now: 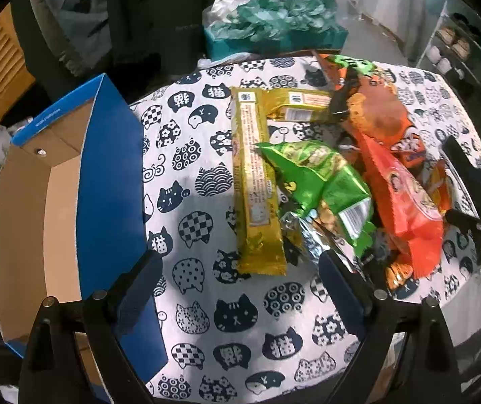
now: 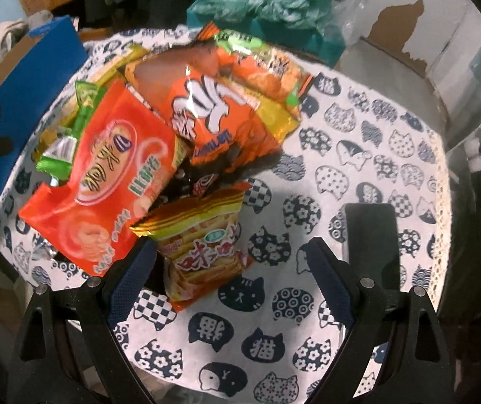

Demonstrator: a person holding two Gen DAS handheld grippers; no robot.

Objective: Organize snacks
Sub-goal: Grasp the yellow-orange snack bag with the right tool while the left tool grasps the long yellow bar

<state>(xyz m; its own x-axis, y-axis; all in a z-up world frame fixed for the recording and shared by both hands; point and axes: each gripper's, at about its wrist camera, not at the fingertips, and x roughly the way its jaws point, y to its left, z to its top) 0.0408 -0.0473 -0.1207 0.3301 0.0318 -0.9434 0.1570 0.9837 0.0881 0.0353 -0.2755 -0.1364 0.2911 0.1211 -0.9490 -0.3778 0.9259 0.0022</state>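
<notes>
A heap of snack packs lies on the cat-print tablecloth (image 1: 207, 303). In the left wrist view a long gold pack (image 1: 257, 185) lies closest to the blue cardboard box (image 1: 112, 175), with a green pack (image 1: 321, 181) and orange packs (image 1: 405, 208) to its right. My left gripper (image 1: 240, 269) is open, just short of the gold pack's near end. In the right wrist view my right gripper (image 2: 233, 256) is open around the near end of a small orange-yellow cracker pack (image 2: 203, 245). A red-orange bag (image 2: 106, 181) and an orange bag (image 2: 213, 114) lie behind it.
The blue box stands open at the table's left edge, its brown inside showing nothing (image 1: 32, 235). A teal box with crumpled green plastic (image 1: 274, 27) sits at the far edge. A dark phone (image 2: 371, 235) lies right of the right gripper. The right gripper's body (image 1: 476, 202) shows at the left view's edge.
</notes>
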